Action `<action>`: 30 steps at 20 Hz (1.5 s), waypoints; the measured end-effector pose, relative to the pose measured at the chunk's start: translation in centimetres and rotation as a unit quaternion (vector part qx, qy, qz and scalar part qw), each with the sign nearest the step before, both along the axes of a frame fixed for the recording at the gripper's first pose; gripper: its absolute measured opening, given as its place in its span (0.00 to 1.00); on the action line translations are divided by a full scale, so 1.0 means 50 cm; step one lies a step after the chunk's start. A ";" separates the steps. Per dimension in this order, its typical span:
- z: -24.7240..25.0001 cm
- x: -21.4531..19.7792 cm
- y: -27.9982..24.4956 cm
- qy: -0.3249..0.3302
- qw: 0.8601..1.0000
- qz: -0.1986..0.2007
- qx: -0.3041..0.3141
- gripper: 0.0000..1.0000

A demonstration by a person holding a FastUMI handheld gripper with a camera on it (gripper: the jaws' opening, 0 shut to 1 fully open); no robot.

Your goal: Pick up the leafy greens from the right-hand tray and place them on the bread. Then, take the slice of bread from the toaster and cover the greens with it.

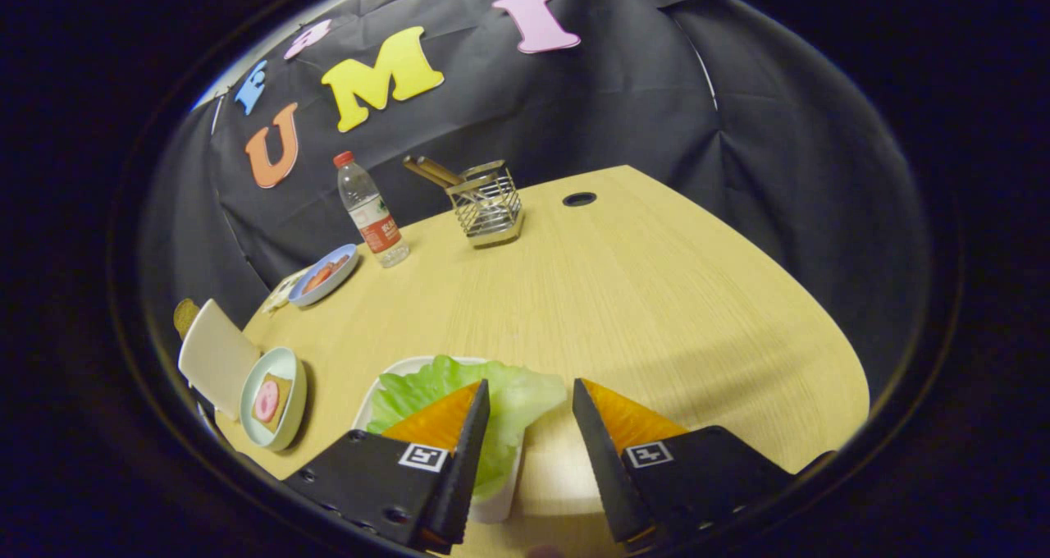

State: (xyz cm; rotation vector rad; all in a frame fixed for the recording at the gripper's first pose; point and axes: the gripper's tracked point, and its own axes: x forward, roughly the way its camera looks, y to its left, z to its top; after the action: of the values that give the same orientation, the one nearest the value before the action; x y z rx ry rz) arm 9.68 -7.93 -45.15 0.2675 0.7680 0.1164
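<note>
Early stage. The tongs [529, 394] hang wide apart and hold nothing above the greens [513, 398], which lie untouched in their tray [496, 505] on the tabletop [640, 295]. The bread [275, 400] waits on a plate [289, 365], uncovered; beside it stands the toaster [215, 357]. Both placements remain undone.

Even bright light, sharp, fisheye-warped edges

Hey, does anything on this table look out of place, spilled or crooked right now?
Nothing looks spilled or damaged. The lettuce leaf overhangs the rim of its white tray, between the open tongs. The water bottle and the wire utensil holder look tilted, likely lens distortion.
</note>
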 end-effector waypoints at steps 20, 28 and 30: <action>0.015 0.034 -0.003 -0.017 0.998 0.020 -0.059 0.01; 0.020 0.033 -0.016 -0.016 0.996 0.011 -0.082 0.12; 0.030 0.033 -0.012 -0.026 0.996 0.018 -0.084 0.12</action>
State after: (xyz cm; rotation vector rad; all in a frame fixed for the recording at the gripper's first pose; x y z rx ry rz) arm 11.31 -8.52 -43.66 0.0900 0.7263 0.0920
